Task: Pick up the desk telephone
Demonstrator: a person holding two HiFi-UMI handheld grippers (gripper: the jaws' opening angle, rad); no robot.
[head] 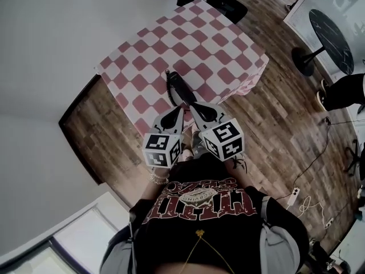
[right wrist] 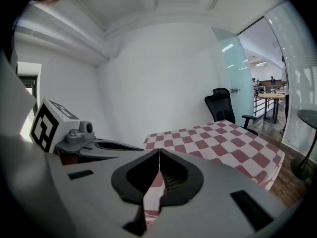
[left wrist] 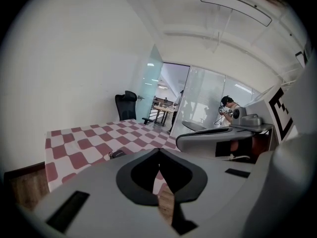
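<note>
The left hand-held gripper (head: 180, 111) and the right hand-held gripper (head: 193, 105) hang side by side over the near edge of the checked bench (head: 228, 56). Their tips angle inward toward one spot, probably to line both up on the target before either opens. Each has its jaws pressed together with nothing between them. The desk telephone (head: 178, 88) lies flat on the bench, just beyond the tips; whether they touch it is unclear. It is a dark, narrow shape. Its long axis runs near to far, and its thinner far end leans a little left.
</note>
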